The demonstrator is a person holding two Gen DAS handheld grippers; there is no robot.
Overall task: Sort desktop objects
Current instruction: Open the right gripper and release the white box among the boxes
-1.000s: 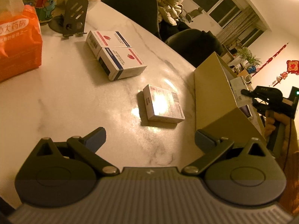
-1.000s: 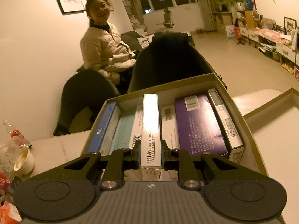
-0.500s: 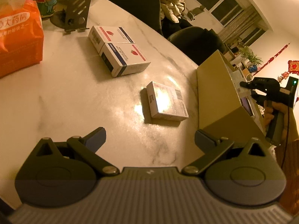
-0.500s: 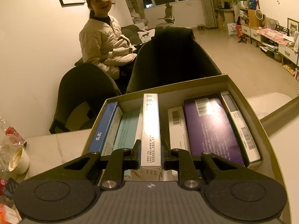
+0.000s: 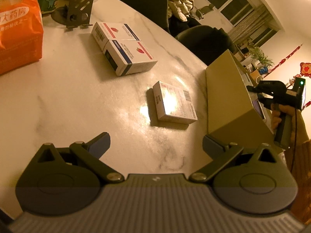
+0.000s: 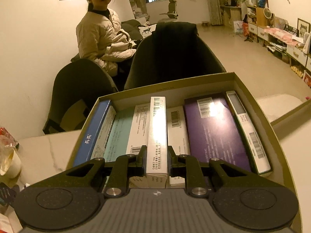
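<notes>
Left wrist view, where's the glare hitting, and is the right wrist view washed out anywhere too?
Left wrist view: warm light, glare on the small flat box and the marble table beside it. Right wrist view: glare on the white box held by the right claw and a patch on the purple box; strong fisheye bending at the edges.

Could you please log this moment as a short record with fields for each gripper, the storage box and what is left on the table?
right gripper: shut on a narrow white box, held on edge over the open cardboard box
cardboard box contents: blue, teal, white and purple boxes standing in a row
left gripper: open, empty, above the marble table
left on table: one small white box, two white boxes side by side
also on table: orange tissue pack, phone stand
</notes>
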